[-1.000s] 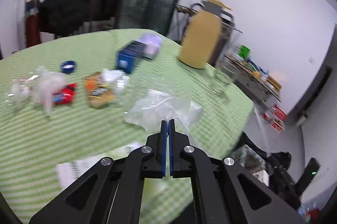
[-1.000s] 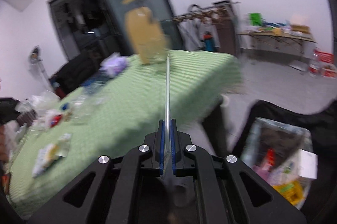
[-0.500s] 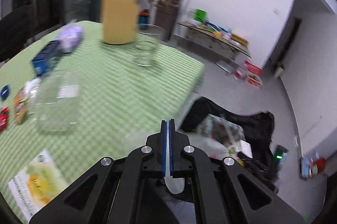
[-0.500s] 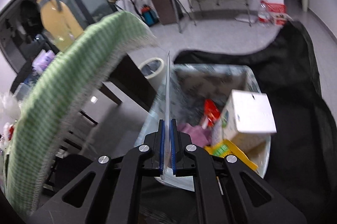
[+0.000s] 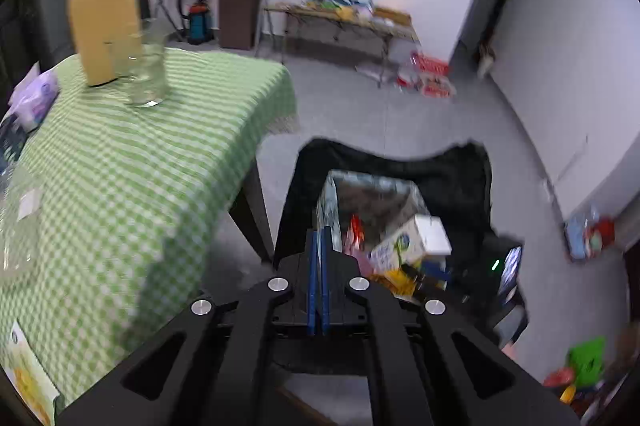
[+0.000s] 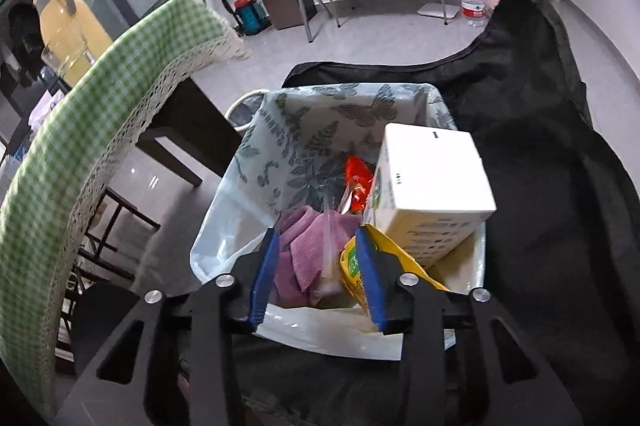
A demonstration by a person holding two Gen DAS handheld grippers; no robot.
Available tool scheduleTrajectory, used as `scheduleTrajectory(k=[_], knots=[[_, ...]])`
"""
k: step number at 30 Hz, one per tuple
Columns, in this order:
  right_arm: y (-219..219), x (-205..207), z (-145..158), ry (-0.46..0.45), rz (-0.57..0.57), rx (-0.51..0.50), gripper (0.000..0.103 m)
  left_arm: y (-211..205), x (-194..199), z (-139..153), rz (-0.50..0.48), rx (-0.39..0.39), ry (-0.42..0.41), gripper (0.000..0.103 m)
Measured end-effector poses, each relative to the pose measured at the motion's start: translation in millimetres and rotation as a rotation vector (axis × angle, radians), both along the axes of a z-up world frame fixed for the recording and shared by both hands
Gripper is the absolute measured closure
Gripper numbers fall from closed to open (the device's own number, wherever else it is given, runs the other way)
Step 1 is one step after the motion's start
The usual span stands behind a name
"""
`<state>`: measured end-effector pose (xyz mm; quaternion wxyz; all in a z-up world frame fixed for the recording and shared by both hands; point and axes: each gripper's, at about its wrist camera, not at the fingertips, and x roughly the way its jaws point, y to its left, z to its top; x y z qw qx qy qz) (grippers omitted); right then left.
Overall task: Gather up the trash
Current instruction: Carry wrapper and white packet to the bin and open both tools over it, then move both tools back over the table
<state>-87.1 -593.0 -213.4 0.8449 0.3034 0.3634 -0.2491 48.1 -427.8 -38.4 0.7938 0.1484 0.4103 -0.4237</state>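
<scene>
- The right gripper (image 6: 318, 246) hangs over the trash bin (image 6: 400, 93), which stands on the floor beside the desk (image 6: 120, 73). Its fingers (image 6: 266, 266) are opening.
- Between them a thin clear plastic piece (image 6: 329, 250) stands on edge, touching neither pad as far as I can see.
- In the bin lie a white carton (image 6: 432, 185), a pink cloth (image 6: 304, 246), a red wrapper (image 6: 357, 181) and a yellow packet (image 6: 352, 262).
- The left gripper (image 5: 319, 238) points down toward the same bin (image 5: 368, 185), fingers pressed together. A pale sliver seems pinched between them; I cannot tell what it is.
- On the desk (image 5: 120, 165) stand a yellow jug (image 5: 102, 21) and a glass (image 5: 147, 65); a paper leaflet (image 5: 28, 378) lies at the near edge.
</scene>
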Motion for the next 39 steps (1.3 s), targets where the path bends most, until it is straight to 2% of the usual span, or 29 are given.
scheduleTrajectory(k=[4, 5, 7, 10, 12, 16, 21, 26, 30, 36, 39], knots=[[-6.3, -3.7, 4.0, -0.005, -0.017, -0.009, 0.056, -16.5, -8.1, -23.9, -0.049, 0.056, 0.043, 0.103], [-6.7, -4.0, 4.6, -0.005, -0.017, -0.011, 0.055, -20.5, -10.4, -29.5, -0.059, 0.075, 0.045, 0.099], [-5.9, -2.4, 7.5, -0.001, -0.015, -0.024, 0.050, -25.5, -13.5, -38.1, -0.064, 0.103, 0.048, 0.051], [-3.6, -2.4, 14.7, -0.005, -0.023, -0.053, 0.041, -28.4, -19.4, -43.7, -0.081, 0.103, 0.049, 0.041], [-1.7, -1.8, 20.8, -0.004, -0.031, -0.078, 0.036, -29.5, -22.4, -43.1, -0.081, 0.102, 0.038, 0.029], [2.1, -2.2, 35.9, -0.012, -0.044, -0.145, 0.030, -25.5, -26.7, -31.4, -0.086, 0.035, 0.001, 0.013], [7.8, 0.6, 61.0, -0.047, -0.043, -0.201, 0.029, -11.7, -23.3, -14.7, -0.061, -0.006, -0.038, 0.012], [24.9, 12.8, 91.4, -0.096, 0.000, -0.254, 0.027, 25.9, -10.7, 7.5, 0.047, -0.072, -0.059, 0.012], [49.8, 31.7, 114.7, -0.135, 0.065, -0.294, 0.027, 69.9, -2.9, 28.2, 0.138, -0.126, -0.109, 0.011], [109.2, 62.9, 143.9, -0.207, 0.234, -0.329, 0.027, 159.7, 15.9, 58.5, 0.345, -0.189, -0.194, 0.009], [150.0, 80.7, 153.0, -0.250, 0.372, -0.346, 0.023, 205.0, 19.1, 66.4, 0.445, -0.200, -0.225, 0.008]])
